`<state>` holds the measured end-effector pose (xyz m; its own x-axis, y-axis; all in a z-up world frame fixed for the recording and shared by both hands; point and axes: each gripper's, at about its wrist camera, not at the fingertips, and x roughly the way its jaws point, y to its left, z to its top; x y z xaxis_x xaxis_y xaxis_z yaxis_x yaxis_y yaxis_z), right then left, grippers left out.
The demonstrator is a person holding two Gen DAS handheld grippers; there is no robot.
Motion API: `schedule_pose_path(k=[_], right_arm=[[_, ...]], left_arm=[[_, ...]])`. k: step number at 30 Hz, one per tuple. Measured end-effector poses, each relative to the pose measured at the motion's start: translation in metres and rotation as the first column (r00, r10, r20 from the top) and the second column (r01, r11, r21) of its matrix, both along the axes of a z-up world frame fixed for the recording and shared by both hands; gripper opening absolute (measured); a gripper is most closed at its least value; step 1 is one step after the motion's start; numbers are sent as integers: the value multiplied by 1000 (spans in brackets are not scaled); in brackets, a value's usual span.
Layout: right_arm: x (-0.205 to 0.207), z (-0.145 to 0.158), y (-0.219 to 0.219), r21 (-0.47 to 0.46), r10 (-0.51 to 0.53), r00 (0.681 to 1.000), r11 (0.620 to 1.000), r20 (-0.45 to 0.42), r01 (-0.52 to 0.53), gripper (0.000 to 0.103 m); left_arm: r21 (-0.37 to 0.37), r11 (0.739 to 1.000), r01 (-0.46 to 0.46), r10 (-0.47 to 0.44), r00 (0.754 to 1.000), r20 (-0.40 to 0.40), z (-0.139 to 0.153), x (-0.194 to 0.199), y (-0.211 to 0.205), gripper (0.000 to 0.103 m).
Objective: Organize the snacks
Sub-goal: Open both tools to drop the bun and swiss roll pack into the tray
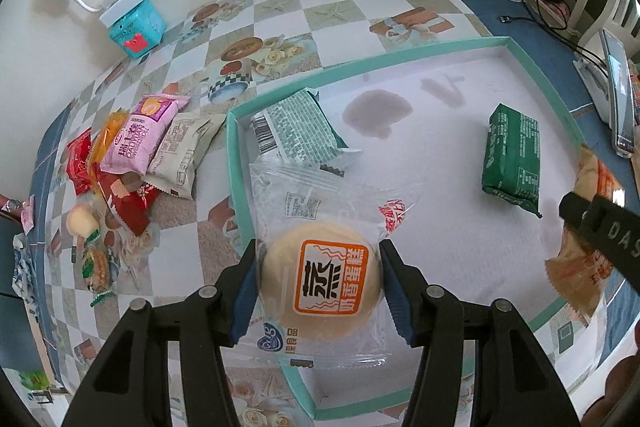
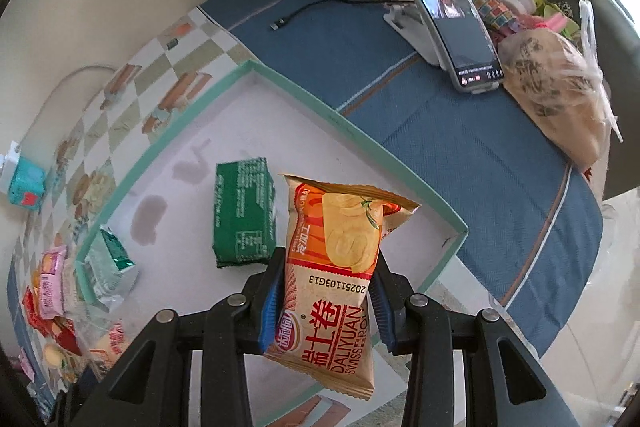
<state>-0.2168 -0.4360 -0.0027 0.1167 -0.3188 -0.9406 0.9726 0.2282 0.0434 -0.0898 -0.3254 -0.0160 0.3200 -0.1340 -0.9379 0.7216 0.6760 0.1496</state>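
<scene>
Left gripper (image 1: pixel 318 285): blue pads pressed on both sides of a round steamed cake (image 1: pixel 320 279) in clear wrap, held over the near corner of the tray (image 1: pixel 234 163).
Right gripper (image 2: pixel 326 301): clamped on an orange Swiss roll packet (image 2: pixel 332 267), held above the tray's white floor.
Tray contents: dark green packet (image 1: pixel 514 157) lying flat; pale green packet (image 1: pixel 298 131) leaning in the far left corner.
Outside tray: heap of snacks (image 1: pixel 132 163) on the checked tablecloth (image 1: pixel 280 27), left of the rim.
Background: phone (image 2: pixel 456 23) on a stand.
</scene>
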Motion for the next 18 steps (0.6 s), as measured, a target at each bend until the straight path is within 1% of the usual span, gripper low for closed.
schedule_pose_path(k=[2,3,4,5,6,7,9,11,12,13,15,17,18], right_arm=[[-1,-2,0,6,-1,1000,1000,-2,1,43],[-2,-2,0,8,-4,1000,1000,-5,4,45],[-2,-2,0,8,-6,1000,1000,-7,6,52],[-3,-2,0,8,-9,1000,1000,-6,9,66],[-3,-1,0,7,-13,1000,1000,-6,13,72],[-3,0,0,5,-13,1000,1000,-7,13,74],[-2,3,1,-2,-6,1000,1000,-7,6,74],[0,5,2,-8,0,1000,1000,-11,0,83],[2,6,4,-12,7,1000,1000,-13,-7,85],[4,7,4,-14,11,1000,1000,-14,-11,88],[9,9,7,-22,26,999,999,-19,-27,93],[14,10,11,-28,43,999,999,-19,-44,100],[19,12,14,-32,59,998,998,-17,-60,101]], left_arm=[[-2,1000,2,-2,1000,4,0,0,0,62],[-3,1000,1,-1,1000,7,1,1,0,72],[-5,1000,0,0,1000,6,2,1,0,80],[-8,1000,-1,1,1000,3,2,2,1,82],[-14,1000,-8,8,1000,-2,4,4,2,82],[-17,1000,-14,14,1000,-5,5,5,3,83],[-25,999,-32,32,999,-10,7,9,6,83],[-30,998,-55,55,998,-15,10,14,10,83],[-34,996,-83,82,996,-24,11,20,14,84],[-38,993,-108,107,994,-33,13,24,18,87],[-47,982,-184,182,982,-49,16,38,31,95],[-58,966,-251,248,967,-53,19,50,43,95],[-62,955,-289,286,957,-53,21,57,51,95]])
